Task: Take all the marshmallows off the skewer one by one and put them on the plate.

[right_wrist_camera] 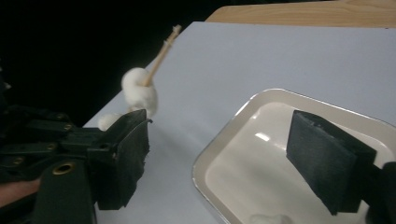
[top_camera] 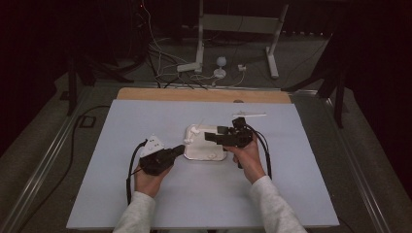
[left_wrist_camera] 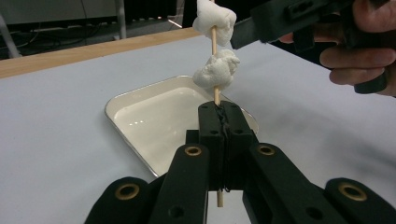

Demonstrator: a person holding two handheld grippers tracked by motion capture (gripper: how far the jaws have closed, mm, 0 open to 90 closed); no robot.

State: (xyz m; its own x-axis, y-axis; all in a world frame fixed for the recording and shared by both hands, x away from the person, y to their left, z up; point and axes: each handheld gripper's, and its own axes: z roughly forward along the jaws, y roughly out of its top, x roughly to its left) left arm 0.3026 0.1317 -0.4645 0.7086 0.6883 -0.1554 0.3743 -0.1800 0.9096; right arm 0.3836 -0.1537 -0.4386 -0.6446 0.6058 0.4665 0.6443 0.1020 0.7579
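Dark drapes are surrounding the workspace; a pale grey-blue rectangular table [top_camera: 204, 189] is sitting under the high camera, with a bare wooden strip [top_camera: 204, 94] along its far edge and white cables and a white frame on the floor beyond.

Near the table's centre a shallow white rectangular metal tray with rounded corners [top_camera: 197, 154] is lying flat. One white marshmallow piece [right_wrist_camera: 266, 218] is resting inside the tray.

Left gripper [left_wrist_camera: 219, 116], black, two-jaw, is clenching a thin wooden skewer [left_wrist_camera: 215, 42]: jaws are pressing together on the stick's lower part, the stick passing upright between them and projecting below. Two white marshmallows are sitting threaded on the skewer above the jaws, the lower marshmallow [left_wrist_camera: 217, 70] near the jaw tips, the upper marshmallow [left_wrist_camera: 214, 17] higher up. The assembly is hovering over the tray's left edge.

Right gripper [right_wrist_camera: 229, 163] is standing released, jaws well apart, positioned over the tray's right half and pointing toward the skewer. A long thin white object [top_camera: 248, 115] is lying toward the far right edge.
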